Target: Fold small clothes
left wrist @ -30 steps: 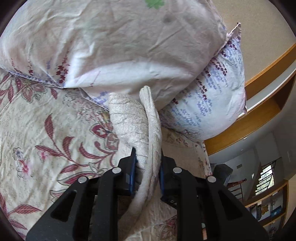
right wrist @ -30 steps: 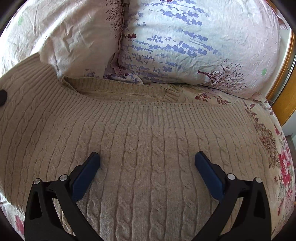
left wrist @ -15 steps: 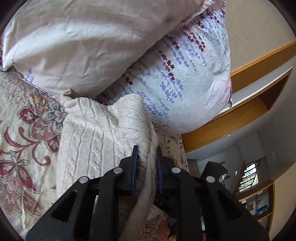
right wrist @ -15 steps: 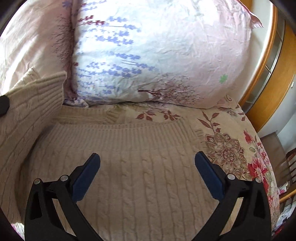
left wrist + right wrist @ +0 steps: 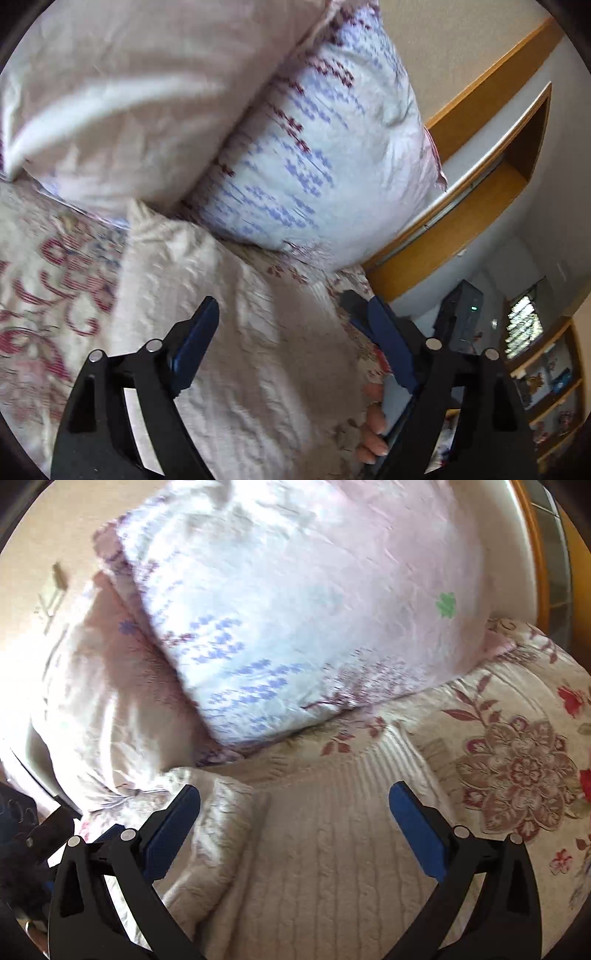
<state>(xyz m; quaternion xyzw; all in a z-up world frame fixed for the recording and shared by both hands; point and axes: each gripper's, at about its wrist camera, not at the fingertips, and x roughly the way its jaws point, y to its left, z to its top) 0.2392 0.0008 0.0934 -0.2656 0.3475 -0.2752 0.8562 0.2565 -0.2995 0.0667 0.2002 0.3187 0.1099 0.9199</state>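
A beige cable-knit sweater lies on the floral bedspread, with a part folded over onto it. My left gripper is open and empty just above the sweater. In the right wrist view the sweater fills the bottom, its folded-over edge at the left. My right gripper is open and empty above the sweater. The right gripper also shows in the left wrist view, beside a hand.
Two pillows lean behind the sweater, a pinkish one and one with purple flowers, also in the right wrist view. A wooden headboard ledge runs at the right. The bedspread extends right.
My left gripper has opened and let go of the sweater fold, which now lies on the sweater. Both grippers have swung; the right one stays open.
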